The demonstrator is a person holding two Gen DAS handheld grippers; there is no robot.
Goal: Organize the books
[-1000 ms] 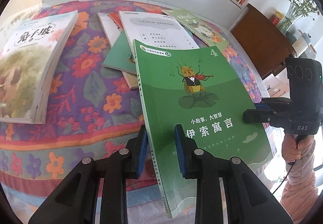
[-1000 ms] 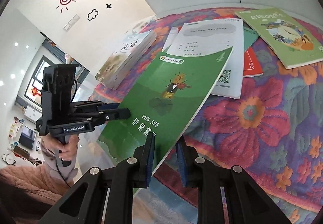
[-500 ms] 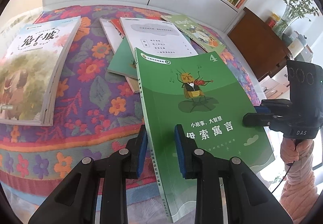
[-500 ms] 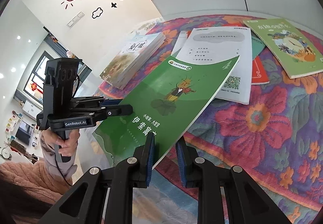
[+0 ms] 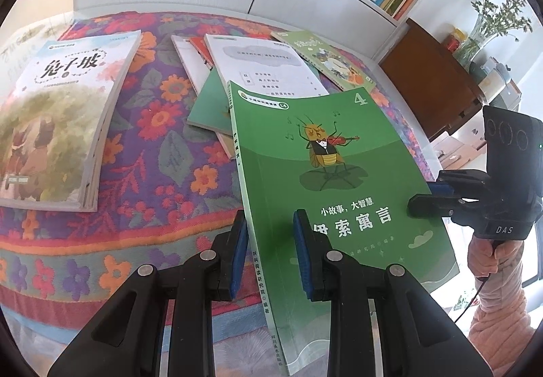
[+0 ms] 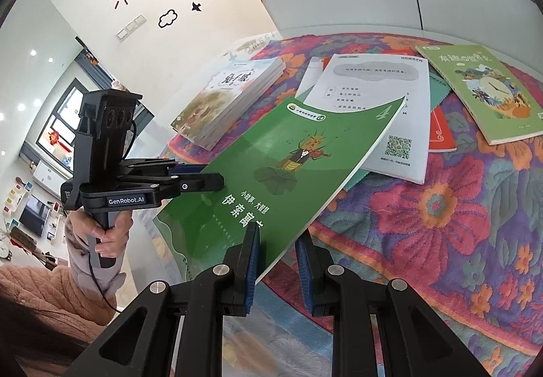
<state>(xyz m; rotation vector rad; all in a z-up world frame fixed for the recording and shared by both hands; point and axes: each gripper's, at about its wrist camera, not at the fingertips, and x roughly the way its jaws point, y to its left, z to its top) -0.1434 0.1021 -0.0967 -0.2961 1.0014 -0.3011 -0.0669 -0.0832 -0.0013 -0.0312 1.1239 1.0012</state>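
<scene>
- Left gripper (image 5: 268,248) pinches the spine edge of the green book (image 5: 332,180); right gripper (image 6: 276,261) pinches its opposite edge.
- Held between them, tilted, over the near edge of the floral cloth (image 5: 149,146).
- Its cover is bright green, showing a violin-playing insect, white title characters and a "4".
- One thick stack (image 5: 57,119) lies left.
- One loose overlapping pile (image 5: 258,68) lies beyond.

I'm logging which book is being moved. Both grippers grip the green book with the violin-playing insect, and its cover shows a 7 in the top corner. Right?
Not quite: the green book shows a 4 in its top corner, clear in the left wrist view. The left gripper and right gripper do both grip it.
</scene>
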